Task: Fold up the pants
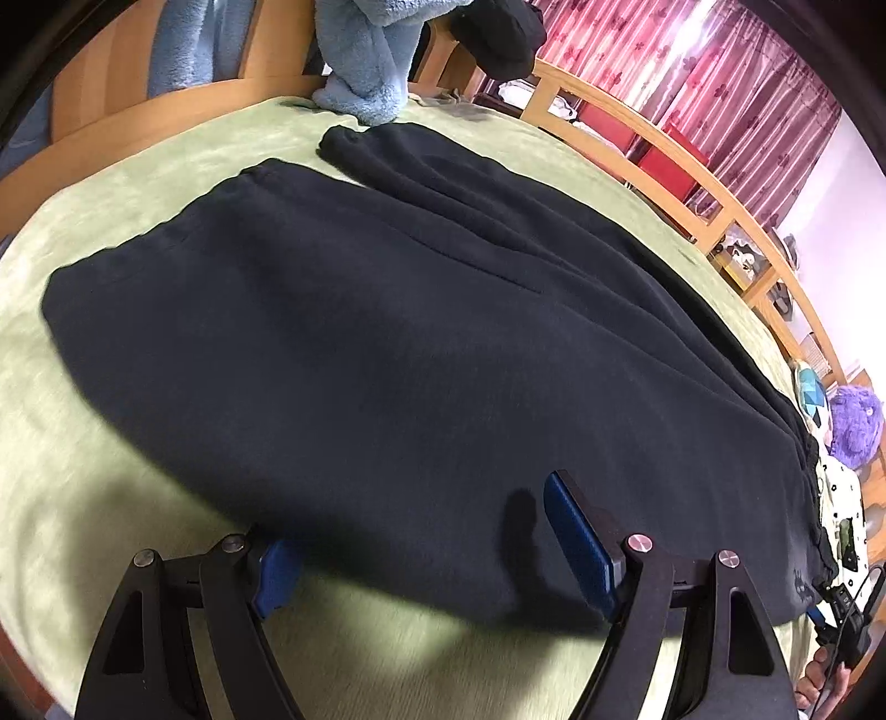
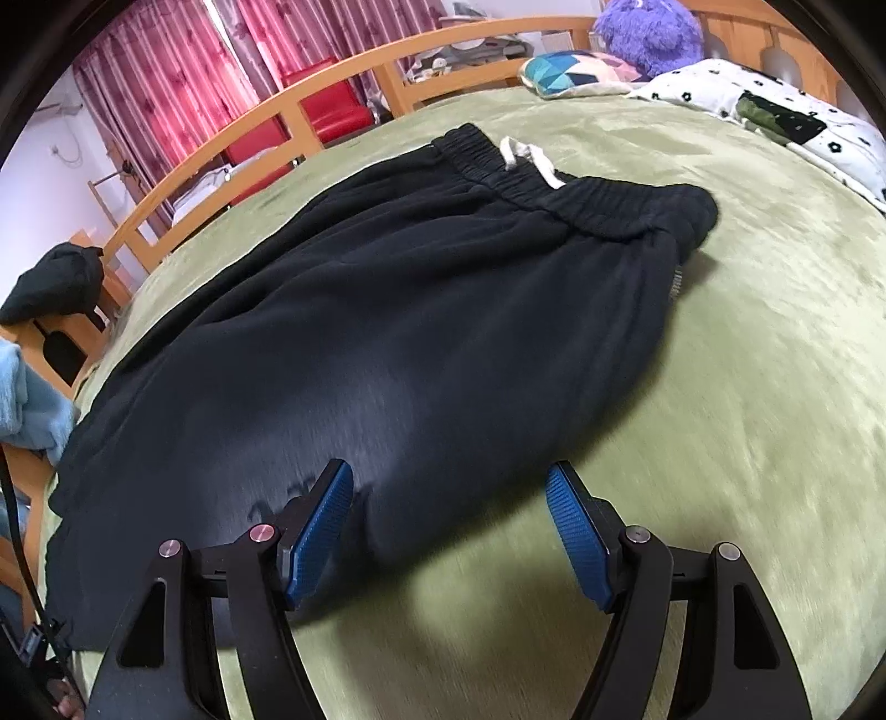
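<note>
Black pants (image 1: 360, 332) flat on green blanket (image 1: 111, 526), near edge between each tool's open blue pads (image 2: 321, 531).

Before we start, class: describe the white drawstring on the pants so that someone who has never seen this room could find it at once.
Start at the green blanket that covers the bed; the black pants lie flat on it. Follow them to the gathered elastic waistband. The drawstring lies across the waistband's outer edge, the only white thing on the dark cloth.

We see a fuzzy purple plush toy (image 2: 650, 30) at one o'clock, a geometric-patterned cushion (image 2: 576, 72) beside it, and pink flowered curtains (image 2: 166, 72) at eleven.
</note>
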